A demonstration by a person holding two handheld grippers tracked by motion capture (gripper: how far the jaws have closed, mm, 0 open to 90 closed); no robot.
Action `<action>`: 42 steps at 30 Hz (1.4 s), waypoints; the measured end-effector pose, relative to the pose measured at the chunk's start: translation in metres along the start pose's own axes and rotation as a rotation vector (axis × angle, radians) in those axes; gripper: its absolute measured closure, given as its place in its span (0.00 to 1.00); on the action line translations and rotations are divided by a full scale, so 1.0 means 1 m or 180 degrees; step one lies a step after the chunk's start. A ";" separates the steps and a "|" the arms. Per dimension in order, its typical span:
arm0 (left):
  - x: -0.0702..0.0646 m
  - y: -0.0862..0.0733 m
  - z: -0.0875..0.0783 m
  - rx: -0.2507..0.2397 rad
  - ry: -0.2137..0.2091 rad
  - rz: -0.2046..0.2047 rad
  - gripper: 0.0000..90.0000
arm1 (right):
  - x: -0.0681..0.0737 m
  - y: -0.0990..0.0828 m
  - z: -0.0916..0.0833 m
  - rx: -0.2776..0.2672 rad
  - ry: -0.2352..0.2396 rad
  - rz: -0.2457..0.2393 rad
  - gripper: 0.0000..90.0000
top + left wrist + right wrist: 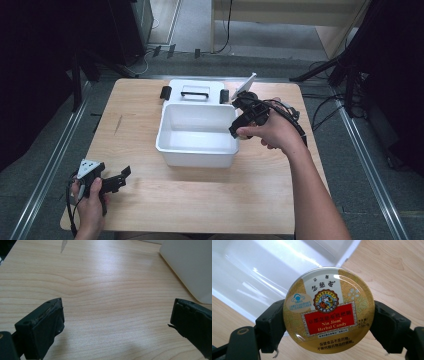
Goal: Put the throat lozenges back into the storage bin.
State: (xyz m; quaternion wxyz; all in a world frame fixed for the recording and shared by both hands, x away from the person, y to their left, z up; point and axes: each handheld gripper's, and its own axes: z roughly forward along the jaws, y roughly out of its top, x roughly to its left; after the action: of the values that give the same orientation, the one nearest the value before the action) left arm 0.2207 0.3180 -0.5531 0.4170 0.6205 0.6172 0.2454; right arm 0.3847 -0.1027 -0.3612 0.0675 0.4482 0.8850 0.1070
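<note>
A round gold tin (328, 310) with a red label reading "Nin Jiom Herbal Candy" is clamped edge to edge in my right gripper (328, 323), lid facing the camera. In the high view the right gripper (236, 131) hovers at the right rim of an open white plastic box (172, 150) in the middle of the table. The box interior (249, 272) lies just behind the tin. My left gripper (124, 175) rests near the table's front left corner. Its jaws stand wide apart over bare wood (117, 315), holding nothing.
The box's white lid (212, 95) with a black handle lies flat behind the box, with a small white flap raised at its right end. A corner of the box (190, 265) shows at the upper right of the left gripper view. Black stands and cables surround the wooden table (200, 200).
</note>
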 end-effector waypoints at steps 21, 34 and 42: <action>0.000 0.000 0.000 0.0000 -0.0009 -0.0002 0.00 | 0.042 0.022 0.013 -0.0050 -0.0051 -0.0797 0.23; 0.000 0.000 0.000 -0.0005 -0.0012 -0.0002 0.00 | 0.049 0.022 0.038 -0.0003 -0.0138 -0.1522 0.23; 0.000 0.000 0.000 -0.0009 -0.0013 0.0000 0.00 | 0.045 0.022 0.055 0.0033 -0.0126 -0.1583 0.23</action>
State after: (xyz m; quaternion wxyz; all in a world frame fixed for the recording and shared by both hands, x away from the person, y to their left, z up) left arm 0.2207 0.3181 -0.5533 0.4190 0.6205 0.6160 0.2450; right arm 0.3873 -0.0468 -0.4097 0.1068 0.2189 0.9671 0.0737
